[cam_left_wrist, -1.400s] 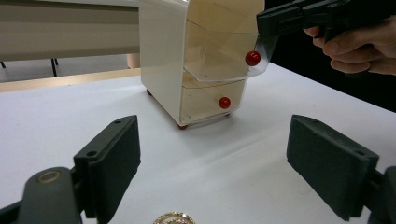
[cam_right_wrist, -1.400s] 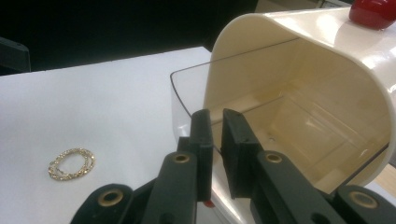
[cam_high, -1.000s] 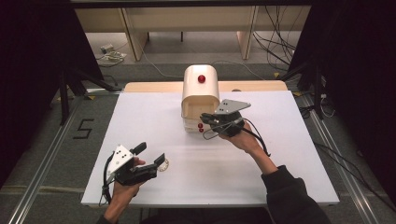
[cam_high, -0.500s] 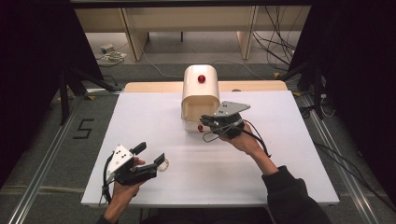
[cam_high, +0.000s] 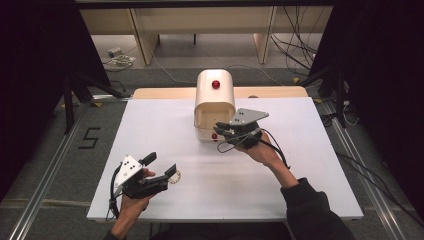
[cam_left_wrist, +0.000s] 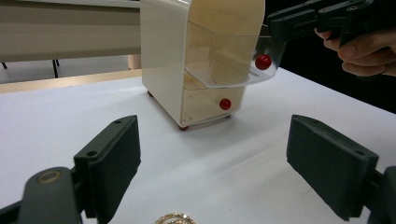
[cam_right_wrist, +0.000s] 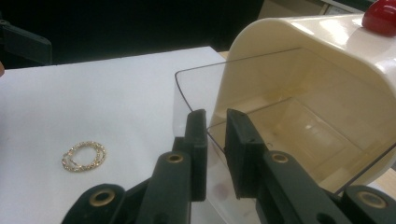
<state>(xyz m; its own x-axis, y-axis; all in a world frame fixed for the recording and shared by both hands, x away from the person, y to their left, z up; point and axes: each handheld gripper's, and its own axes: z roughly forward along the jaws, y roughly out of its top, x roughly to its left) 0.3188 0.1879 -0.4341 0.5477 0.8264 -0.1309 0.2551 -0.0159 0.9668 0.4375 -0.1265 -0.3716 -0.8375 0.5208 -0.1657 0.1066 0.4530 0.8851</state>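
A cream cabinet (cam_high: 215, 95) (cam_left_wrist: 163, 56) (cam_right_wrist: 303, 42) with clear drawers stands at the back middle of the white table (cam_high: 300, 165). Its upper drawer (cam_left_wrist: 233, 70) (cam_right_wrist: 280, 140) is pulled out, red knob (cam_left_wrist: 263, 61) in front. My right gripper (cam_high: 220, 131) (cam_right_wrist: 215, 116) straddles that drawer's clear front wall. Its jaws have just been opening and a narrow gap shows between the pads. My left gripper (cam_high: 162, 163) (cam_left_wrist: 215, 140) rests open on the table at the front left. A gold bracelet (cam_high: 173, 176) (cam_left_wrist: 175, 218) (cam_right_wrist: 84, 156) lies just ahead of its jaws.
The lower drawer with its red knob (cam_left_wrist: 225, 103) is closed. A red button (cam_high: 215, 84) (cam_right_wrist: 380, 16) sits on the cabinet's top. A wooden strip (cam_high: 165, 93) runs behind the table. Cables (cam_high: 300, 40) lie on the floor beyond.
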